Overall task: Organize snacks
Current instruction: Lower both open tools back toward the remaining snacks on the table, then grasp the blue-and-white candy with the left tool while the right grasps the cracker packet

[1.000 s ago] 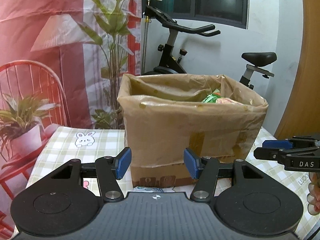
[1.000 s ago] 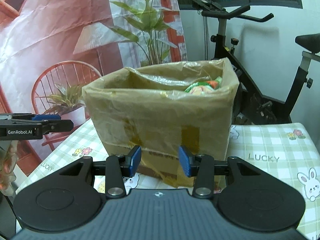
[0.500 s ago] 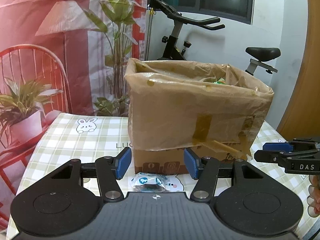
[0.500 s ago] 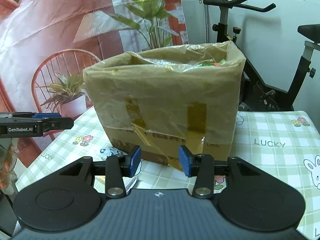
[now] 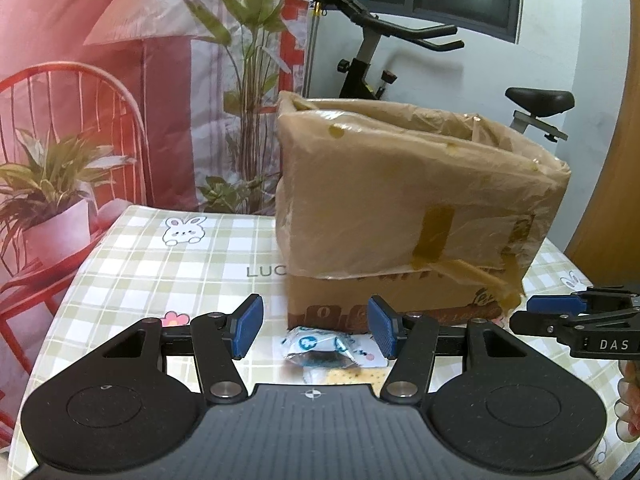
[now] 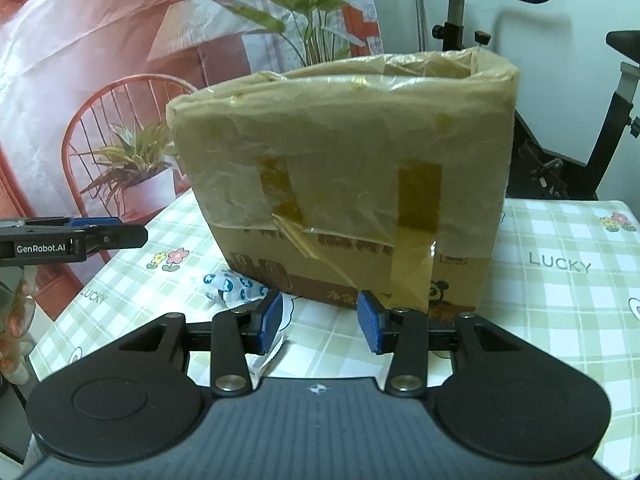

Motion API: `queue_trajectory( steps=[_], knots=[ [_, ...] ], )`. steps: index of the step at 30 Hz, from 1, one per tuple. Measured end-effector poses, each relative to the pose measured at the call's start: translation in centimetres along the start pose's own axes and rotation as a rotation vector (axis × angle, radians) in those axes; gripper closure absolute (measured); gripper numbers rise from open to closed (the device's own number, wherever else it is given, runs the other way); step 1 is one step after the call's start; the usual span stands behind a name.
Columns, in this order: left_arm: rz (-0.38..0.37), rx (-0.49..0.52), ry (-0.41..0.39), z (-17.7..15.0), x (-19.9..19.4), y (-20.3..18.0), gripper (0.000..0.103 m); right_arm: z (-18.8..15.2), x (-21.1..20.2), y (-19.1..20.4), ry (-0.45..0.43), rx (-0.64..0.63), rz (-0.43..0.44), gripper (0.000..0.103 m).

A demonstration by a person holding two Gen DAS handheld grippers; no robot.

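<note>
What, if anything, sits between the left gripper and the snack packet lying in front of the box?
Nothing visible. The left gripper is open and empty, and the snack packet lies on the table in the gap between its fingers, just short of the box. The way down to it looks clear.

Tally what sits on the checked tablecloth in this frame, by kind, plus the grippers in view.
Cardboard boxes: 1, the lined box
Snack packets: 1, the white and blue packet
Grippers: 2, the left gripper and the right gripper
Total: 4
</note>
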State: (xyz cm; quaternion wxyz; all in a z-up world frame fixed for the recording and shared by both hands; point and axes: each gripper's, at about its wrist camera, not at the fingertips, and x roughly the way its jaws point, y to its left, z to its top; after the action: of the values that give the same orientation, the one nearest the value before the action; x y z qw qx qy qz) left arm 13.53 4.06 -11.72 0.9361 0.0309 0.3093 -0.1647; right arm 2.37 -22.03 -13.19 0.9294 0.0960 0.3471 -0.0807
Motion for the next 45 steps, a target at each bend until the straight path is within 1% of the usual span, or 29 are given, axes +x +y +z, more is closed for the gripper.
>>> queue_trajectory(
  steps=[12,19,23,24,25,26,28,30,36,40,42,45],
  knots=[
    [0.017,-0.005,0.019,-0.8,0.6,1.9,0.043,-0.5,2.4,1.2,0.033,0.017,0.032,0.058],
    [-0.013,-0.022,0.040,-1.4,2.1,2.9,0.044,-0.4,4.6,1.8,0.068,0.008,0.035,0.058],
    [-0.033,-0.028,0.064,-2.0,3.1,3.4,0.044,-0.7,5.9,2.4,0.108,-0.010,0.045,0.058],
    [-0.036,-0.030,0.069,-2.2,3.3,3.5,0.044,-0.9,6.4,2.7,0.125,-0.023,0.051,0.055],
    [-0.039,-0.034,0.074,-2.2,3.5,3.7,0.044,-1.0,6.9,3.1,0.146,-0.046,0.057,0.048],
    [-0.041,-0.039,0.080,-2.3,3.8,3.8,0.044,-1.2,7.5,3.6,0.168,-0.084,0.062,0.045],
    [-0.043,-0.049,0.089,-2.6,4.1,4.1,0.044,-1.4,8.5,4.5,0.193,-0.163,0.079,0.035],
    [-0.044,-0.061,0.096,-2.9,4.4,4.3,0.044,-1.5,9.7,5.5,0.214,-0.234,0.100,0.030],
    [-0.044,-0.084,0.119,-3.4,5.2,4.5,0.044,-1.6,12.4,7.9,0.244,-0.380,0.167,0.030],
    [-0.044,-0.089,0.125,-3.5,5.3,4.7,0.044,-1.7,13.9,9.0,0.277,-0.427,0.217,0.030],
    [-0.044,-0.089,0.128,-3.5,5.4,4.7,0.044,-1.9,14.4,9.2,0.283,-0.451,0.211,0.031],
    [-0.044,-0.084,0.132,-3.5,5.4,4.5,0.044,-2.2,14.2,8.4,0.284,-0.429,0.212,0.041]
  ],
)
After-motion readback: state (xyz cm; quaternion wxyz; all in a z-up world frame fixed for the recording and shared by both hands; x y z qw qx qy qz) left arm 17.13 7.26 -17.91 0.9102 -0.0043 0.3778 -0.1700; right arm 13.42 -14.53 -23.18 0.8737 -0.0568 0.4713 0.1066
